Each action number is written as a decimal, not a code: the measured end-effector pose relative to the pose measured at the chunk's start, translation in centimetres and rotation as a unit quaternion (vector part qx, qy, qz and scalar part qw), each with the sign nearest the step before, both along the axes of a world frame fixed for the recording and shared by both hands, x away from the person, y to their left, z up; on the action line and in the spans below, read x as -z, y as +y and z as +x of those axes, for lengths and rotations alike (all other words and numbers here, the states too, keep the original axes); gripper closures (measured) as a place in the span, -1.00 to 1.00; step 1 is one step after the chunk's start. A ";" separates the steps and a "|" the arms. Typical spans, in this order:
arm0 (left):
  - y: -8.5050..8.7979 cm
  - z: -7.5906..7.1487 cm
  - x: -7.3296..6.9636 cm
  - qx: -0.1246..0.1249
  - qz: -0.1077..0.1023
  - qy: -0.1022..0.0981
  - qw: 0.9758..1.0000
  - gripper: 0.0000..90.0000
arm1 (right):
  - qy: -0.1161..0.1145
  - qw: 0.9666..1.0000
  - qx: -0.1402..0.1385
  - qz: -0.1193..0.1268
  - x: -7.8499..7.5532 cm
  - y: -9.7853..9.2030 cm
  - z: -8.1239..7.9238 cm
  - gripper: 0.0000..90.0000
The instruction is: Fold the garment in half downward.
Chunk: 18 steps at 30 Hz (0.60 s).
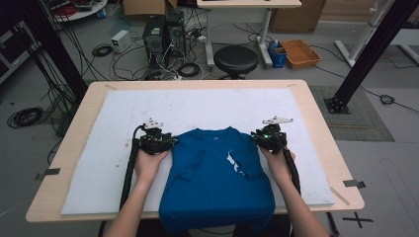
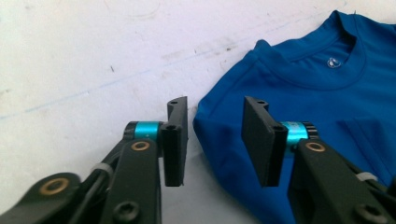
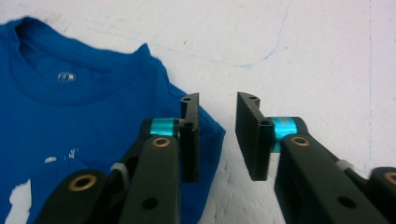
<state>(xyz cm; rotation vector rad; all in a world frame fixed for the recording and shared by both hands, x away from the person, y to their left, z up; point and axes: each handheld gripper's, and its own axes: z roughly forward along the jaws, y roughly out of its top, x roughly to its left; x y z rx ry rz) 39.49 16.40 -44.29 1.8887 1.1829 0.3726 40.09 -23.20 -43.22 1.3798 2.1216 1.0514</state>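
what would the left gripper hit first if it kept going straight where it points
Probably the shirt: its shoulder corner lies right ahead between the open fingers of the left gripper. Past it is bare white mat. Depth is hard to judge.

- Wide bare stretch of white mat beyond the blue shirt, up to the far edge of the desk; nothing standing there.
- Open mat left of the left gripper and right of the right gripper, out to the desk's side edges.
- Shirt flat and low between the two grippers, hanging over the near edge; no raised obstacle on it.
- Gap between left fingers free, shirt's shoulder edge just beyond it.
- Gap between right fingers over bare mat, shoulder corner just beside.
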 end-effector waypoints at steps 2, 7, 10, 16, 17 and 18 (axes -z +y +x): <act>-0.4 0.5 -0.2 0.004 -0.003 -0.002 1.000 0.24 | 0.004 1.000 0.001 0.011 -0.1 0.2 0.4 0.41; -1.2 1.7 -0.4 0.017 0.003 -0.003 1.000 0.24 | 0.016 1.000 -0.012 -0.007 -0.1 1.7 1.6 0.40; -1.7 2.3 -0.4 0.028 0.012 0.005 1.000 0.27 | 0.019 1.000 -0.022 -0.010 -0.1 2.3 1.9 0.41; -2.6 3.2 0.0 0.048 0.023 0.018 0.998 0.33 | 0.025 0.999 -0.035 -0.017 0.1 3.5 2.5 0.46; -2.6 3.3 0.1 0.048 0.023 0.017 0.998 0.34 | 0.025 0.999 -0.036 -0.017 0.1 3.5 2.6 0.46; -2.6 3.4 0.3 0.048 0.024 0.019 0.998 0.36 | 0.027 0.999 -0.035 -0.017 0.1 3.6 2.6 0.46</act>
